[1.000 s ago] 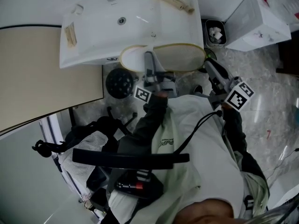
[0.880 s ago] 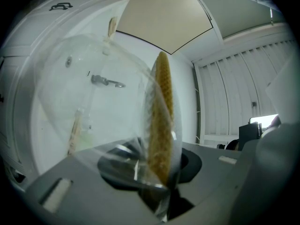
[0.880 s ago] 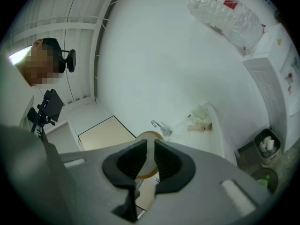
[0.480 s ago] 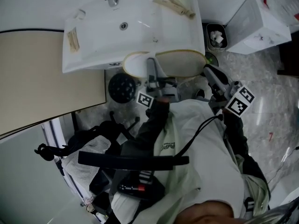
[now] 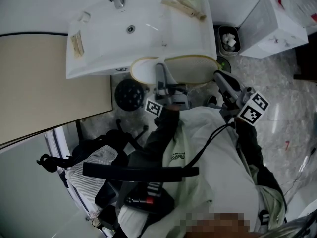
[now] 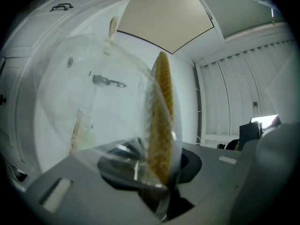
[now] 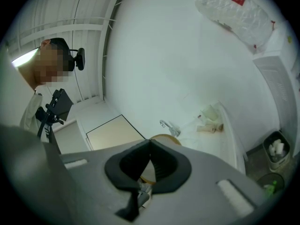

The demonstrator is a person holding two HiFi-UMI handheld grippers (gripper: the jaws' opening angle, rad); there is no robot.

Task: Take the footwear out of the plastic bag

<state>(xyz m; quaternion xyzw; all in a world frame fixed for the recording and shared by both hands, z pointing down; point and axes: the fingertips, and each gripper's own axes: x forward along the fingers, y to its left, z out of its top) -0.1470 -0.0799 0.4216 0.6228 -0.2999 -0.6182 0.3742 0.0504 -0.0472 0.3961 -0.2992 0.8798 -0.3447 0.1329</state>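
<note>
Head view: slipper [image 5: 190, 66] held just in front of the sink's [image 5: 99, 48] front edge, lying crosswise, tan rim outlined against the white basin. It is still wrapped in the clear plastic bag [image 6: 93, 116].

Left gripper [image 5: 159, 69]: raised from below, and its fingers are closed partway on the bag and slipper near the slipper's middle. In the left gripper view the slipper [image 6: 161, 135] is seen edge-on, upright, with its woven yellow edge pinched between the dark pads [image 6: 117, 165]. Bag film balloons out to the left of it. The tap [image 6: 108, 81] is seen through the film.

Right gripper [image 5: 219, 77]: at the slipper's right end, pointed toward the sink. In the right gripper view its fingers [image 7: 136, 165] are fully together, having just been closing. The slipper's rim [image 7: 165, 138] is visible just beyond the tips. A small pale, shiny scrap shows low between the pads, and whether it is bag film cannot be told.

A small bin [image 5: 229, 36] stands on the marbled floor [image 5: 282, 108] to the right of the sink.
</note>
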